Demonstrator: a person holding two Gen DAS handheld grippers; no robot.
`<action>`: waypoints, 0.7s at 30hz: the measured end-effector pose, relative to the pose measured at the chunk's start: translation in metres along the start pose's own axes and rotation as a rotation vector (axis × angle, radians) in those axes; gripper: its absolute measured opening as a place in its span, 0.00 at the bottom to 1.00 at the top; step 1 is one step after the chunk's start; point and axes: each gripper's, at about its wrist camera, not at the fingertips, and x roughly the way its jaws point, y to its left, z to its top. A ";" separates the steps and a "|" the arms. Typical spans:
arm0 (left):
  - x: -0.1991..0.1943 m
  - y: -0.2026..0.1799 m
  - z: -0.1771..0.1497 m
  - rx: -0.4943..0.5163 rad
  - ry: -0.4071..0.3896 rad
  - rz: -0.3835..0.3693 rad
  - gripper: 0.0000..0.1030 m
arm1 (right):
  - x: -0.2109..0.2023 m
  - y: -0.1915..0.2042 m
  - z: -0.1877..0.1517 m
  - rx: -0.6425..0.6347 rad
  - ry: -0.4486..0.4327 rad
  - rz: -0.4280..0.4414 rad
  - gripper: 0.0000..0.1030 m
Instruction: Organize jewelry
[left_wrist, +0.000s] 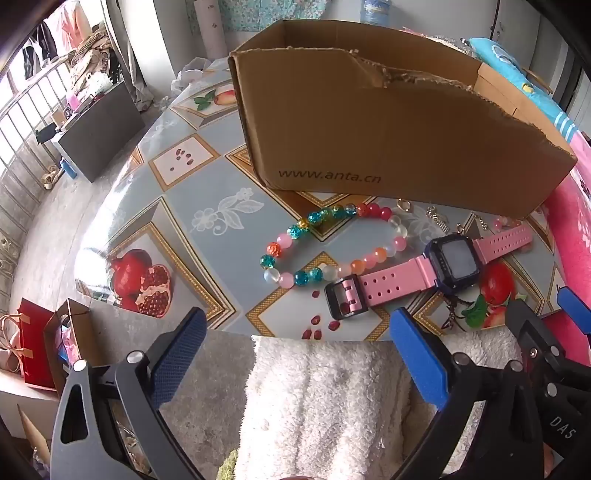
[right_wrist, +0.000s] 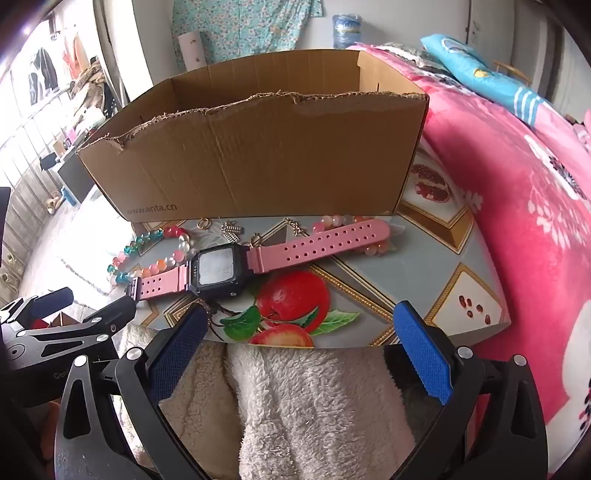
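Observation:
A pink-strapped watch (left_wrist: 436, 266) with a dark square face lies flat on the table in front of an open cardboard box (left_wrist: 388, 122). A colourful bead bracelet (left_wrist: 325, 240) lies just left of it, touching the strap. Small metal charms (left_wrist: 436, 216) and a pink bead string (right_wrist: 332, 223) lie by the box's base. My left gripper (left_wrist: 295, 332) is open and empty at the table's near edge, before the bracelet and the watch buckle. My right gripper (right_wrist: 299, 332) is open and empty, before the watch (right_wrist: 236, 266). The box (right_wrist: 258, 166) also shows there.
The table (left_wrist: 177, 206) has a glossy fruit-pattern cover. A white fleece cloth (left_wrist: 325, 398) lies below its near edge. A pink floral bed (right_wrist: 517, 192) is on the right. Red and brown paper bags (left_wrist: 40, 343) stand on the floor at left.

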 end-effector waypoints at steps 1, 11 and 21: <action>0.000 0.000 0.000 0.000 0.001 0.001 0.95 | 0.000 0.000 0.000 0.000 0.000 0.000 0.94; 0.001 0.001 0.000 -0.002 0.003 -0.003 0.94 | 0.001 -0.003 0.002 0.004 0.002 0.008 0.94; -0.002 0.002 -0.006 0.000 -0.002 0.004 0.94 | -0.001 0.001 -0.002 0.001 -0.005 -0.001 0.94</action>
